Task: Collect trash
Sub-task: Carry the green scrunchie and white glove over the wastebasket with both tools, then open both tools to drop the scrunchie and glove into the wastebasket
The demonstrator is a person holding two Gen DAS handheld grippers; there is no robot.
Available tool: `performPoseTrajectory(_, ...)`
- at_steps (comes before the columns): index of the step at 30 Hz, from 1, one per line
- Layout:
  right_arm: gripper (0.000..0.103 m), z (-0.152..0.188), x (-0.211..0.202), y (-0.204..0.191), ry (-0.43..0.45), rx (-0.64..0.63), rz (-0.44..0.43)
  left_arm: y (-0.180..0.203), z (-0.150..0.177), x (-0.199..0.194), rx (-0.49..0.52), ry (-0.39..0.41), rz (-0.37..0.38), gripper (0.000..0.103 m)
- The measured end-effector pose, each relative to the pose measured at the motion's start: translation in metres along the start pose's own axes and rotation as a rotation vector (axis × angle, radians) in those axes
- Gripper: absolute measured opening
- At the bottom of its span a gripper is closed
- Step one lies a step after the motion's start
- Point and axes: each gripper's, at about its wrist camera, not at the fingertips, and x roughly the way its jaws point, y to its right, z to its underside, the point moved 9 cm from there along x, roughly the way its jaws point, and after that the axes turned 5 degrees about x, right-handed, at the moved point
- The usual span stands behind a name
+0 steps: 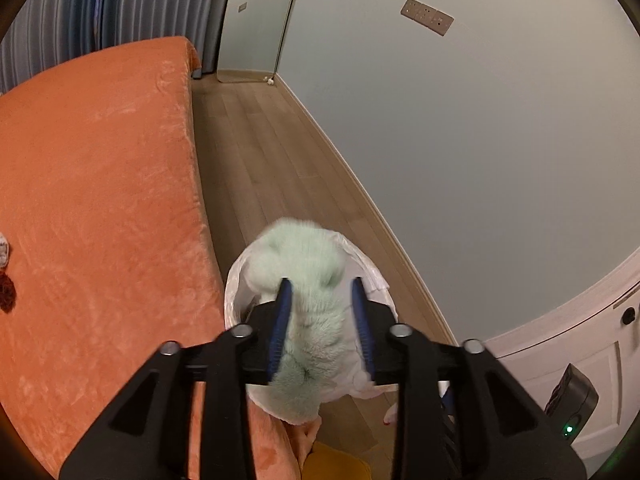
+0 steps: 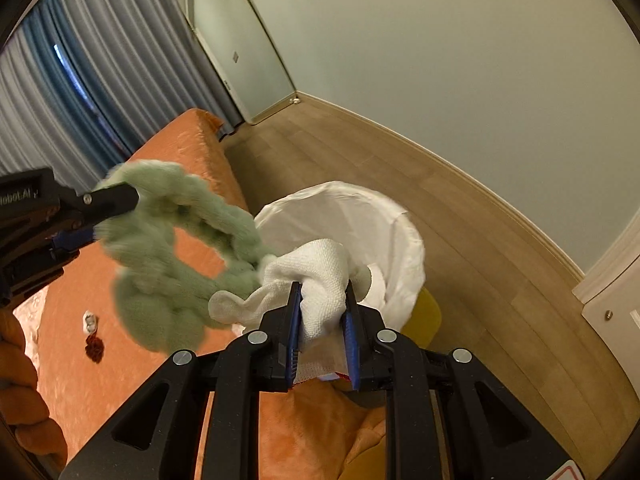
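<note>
From the left wrist view, my left gripper (image 1: 323,320) stands partly open around a fluffy green cloth (image 1: 304,280). The left pad touches the fabric, but there is a visible gap at the right pad, so I judge the hold slack rather than firm. The cloth hangs right above the white-lined bin (image 1: 236,280), which sits on the wooden floor (image 1: 264,148) just beside the orange bed (image 1: 100,184). The risk here: the cloth is bulky and long, so a trailing end could catch on the bin's rim and drape outside, or slip onto the bed edge if it drops off-centre.

From the right wrist view, my right gripper (image 2: 322,320) is closed tightly on a white towel (image 2: 320,280), whose loose end lies against the green cloth (image 2: 168,248), above the near side of the bin (image 2: 384,216). The left gripper (image 2: 100,216) shows at the left, away from the bin, with the green cloth at its tips. The two fabrics may tangle and drag each other out of the bin. On the bed, well to the left of the bin, small scraps (image 2: 92,336) remain, with nothing blocking the way to them. A mirror (image 2: 240,52) leans at the far wall, well beyond the bin.
</note>
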Motion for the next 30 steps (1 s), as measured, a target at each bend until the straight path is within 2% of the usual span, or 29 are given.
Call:
performPoseTrajectory(1,0.018,-0.001,0.000,0.001,0.001,0.001,0.000,0.000,-0.002,-0.001,0.002,0.009,-0.014,0.054)
performPoseTrajectory(3,0.018,-0.005,0.002,0.000,0.002,-0.002,0.000,-0.004,-0.003,-0.004,-0.003,0.029,-0.037,0.059)
performPoseTrajectory(17,0.019,-0.018,0.026,-0.028,-0.006,-0.066,-0.004,-0.053,0.007,-0.006,-0.041,0.028,-0.144,0.059)
performPoseTrajectory(20,0.028,-0.022,0.028,-0.034,0.006,-0.083,0.015,-0.060,0.011,-0.007,-0.044,0.028,-0.166,0.059)
performPoseTrajectory(22,0.043,-0.024,0.028,-0.039,0.011,-0.093,0.018,-0.066,0.013,-0.008,-0.048,0.028,-0.177,0.059)
performPoseTrajectory(23,0.044,-0.025,0.027,-0.041,0.015,-0.099,0.016,-0.070,0.015,-0.009,-0.049,0.028,-0.187,0.059)
performPoseTrajectory(25,0.055,-0.027,0.022,-0.047,0.030,-0.111,0.019,-0.076,0.017,-0.011,-0.054,0.028,-0.199,0.061)
performPoseTrajectory(27,0.059,-0.027,0.018,-0.052,0.041,-0.121,0.022,-0.085,0.021,-0.014,-0.073,0.028,-0.208,0.062)
performPoseTrajectory(30,0.059,-0.024,0.012,-0.062,0.045,-0.143,0.015,-0.093,0.024,-0.018,-0.092,0.028,-0.213,0.062)
